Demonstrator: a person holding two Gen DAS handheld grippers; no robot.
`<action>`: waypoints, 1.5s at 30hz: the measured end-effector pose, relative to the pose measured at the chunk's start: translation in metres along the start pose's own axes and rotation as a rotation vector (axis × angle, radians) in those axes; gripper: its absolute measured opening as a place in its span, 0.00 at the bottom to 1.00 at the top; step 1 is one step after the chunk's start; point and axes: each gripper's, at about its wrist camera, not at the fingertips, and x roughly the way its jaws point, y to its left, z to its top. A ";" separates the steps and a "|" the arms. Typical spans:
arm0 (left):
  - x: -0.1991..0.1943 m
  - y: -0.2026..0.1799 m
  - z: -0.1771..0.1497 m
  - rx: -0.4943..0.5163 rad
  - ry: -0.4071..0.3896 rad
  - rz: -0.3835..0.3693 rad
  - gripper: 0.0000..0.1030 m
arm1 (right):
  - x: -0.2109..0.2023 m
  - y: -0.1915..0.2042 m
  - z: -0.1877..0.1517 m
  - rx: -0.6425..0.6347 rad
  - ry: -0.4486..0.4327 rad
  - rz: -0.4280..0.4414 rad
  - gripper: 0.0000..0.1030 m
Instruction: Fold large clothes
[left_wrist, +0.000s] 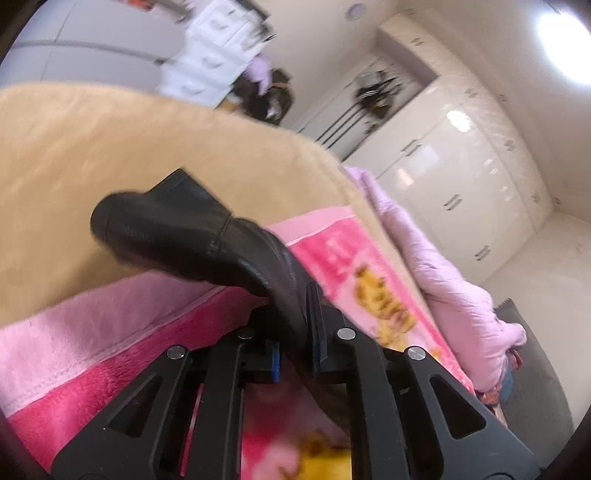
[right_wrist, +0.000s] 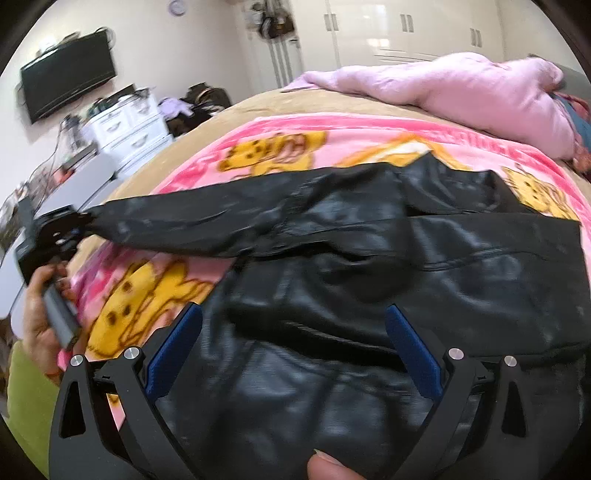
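A black leather jacket (right_wrist: 369, 258) lies spread across the middle of the right wrist view, on a pink cartoon-print blanket (right_wrist: 280, 147) covering a bed (right_wrist: 229, 110). Its sleeve (right_wrist: 177, 225) stretches toward the left edge, where the left hand-held gripper (right_wrist: 79, 221) is clenched on the cuff (left_wrist: 155, 218), a hand (right_wrist: 40, 314) holding its handle. The right hand-held gripper (right_wrist: 291, 347) hovers over the jacket's body at lower centre, released, jaws spread wide. A pink quilt (right_wrist: 461, 88) lies at the upper right.

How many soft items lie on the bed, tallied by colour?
Black: 1, the leather jacket
Pink with yellow cartoon print: 1, the fleece blanket
Pale pink: 1, the padded garment
Tan: 1, the bed cover
Total: 4
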 end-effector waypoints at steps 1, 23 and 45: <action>-0.004 -0.006 0.001 0.009 -0.009 -0.019 0.03 | -0.003 -0.008 0.001 0.012 -0.007 -0.012 0.96; -0.072 -0.294 -0.046 0.462 -0.067 -0.407 0.01 | -0.087 -0.182 0.007 0.310 -0.206 -0.123 0.96; -0.042 -0.372 -0.185 0.711 0.146 -0.531 0.01 | -0.142 -0.265 -0.007 0.493 -0.329 -0.166 0.96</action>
